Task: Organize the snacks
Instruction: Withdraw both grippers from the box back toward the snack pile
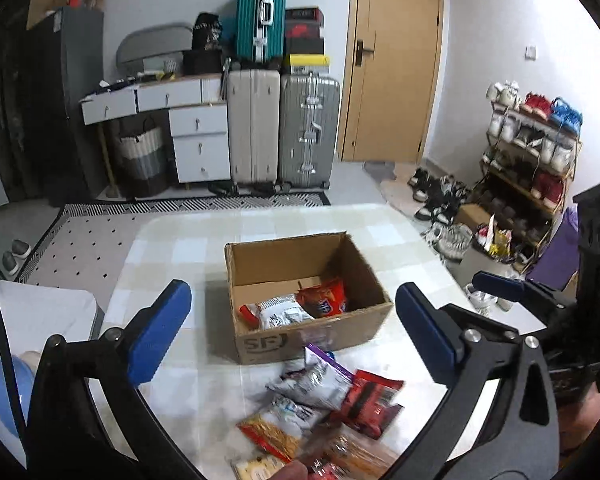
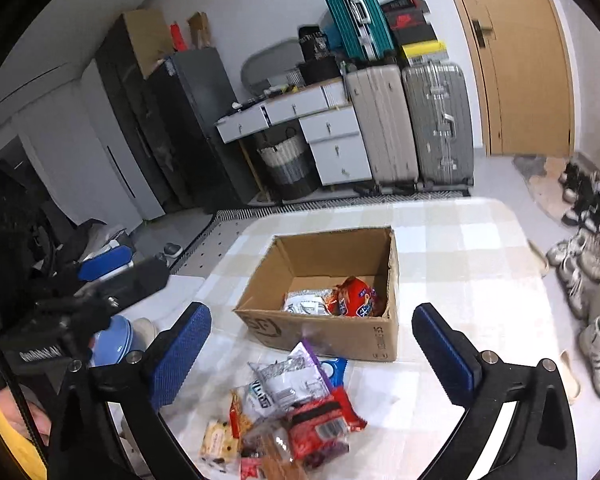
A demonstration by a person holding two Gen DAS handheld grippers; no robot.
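Both grippers hang above the near edge of the table [image 1: 188,236], side by side and tilted down toward the snacks. The left gripper [image 1: 292,332] has its jaws wide apart with nothing between them; its blue pads [image 1: 158,336] frame the cardboard box [image 1: 320,332] in the left wrist view. The right gripper [image 2: 312,356] is posed the same way, jaws spread and empty, with the box and the loose packets seen through the gap. Each gripper shows at the edge of the other's view: the right one at the far right, the left one at the far left.

There is one cardboard box, open at the top, standing on the checked tablecloth near the middle of the table. Inside it lie two packets: a red packet [image 2: 354,296] against the right wall and a white packet [image 2: 306,302] just beside it, the two touching.

The snack pile [image 2: 288,404] lies on the table in front of the box, close to its near wall but apart from it. The packets overlap, so the count is rough: about eight, among them a white and purple one on top, a dark red one, an orange one and a pale biscuit pack.

Against the far wall stand three suitcases [image 1: 284,128]: beige, silver, and a teal one stacked above.
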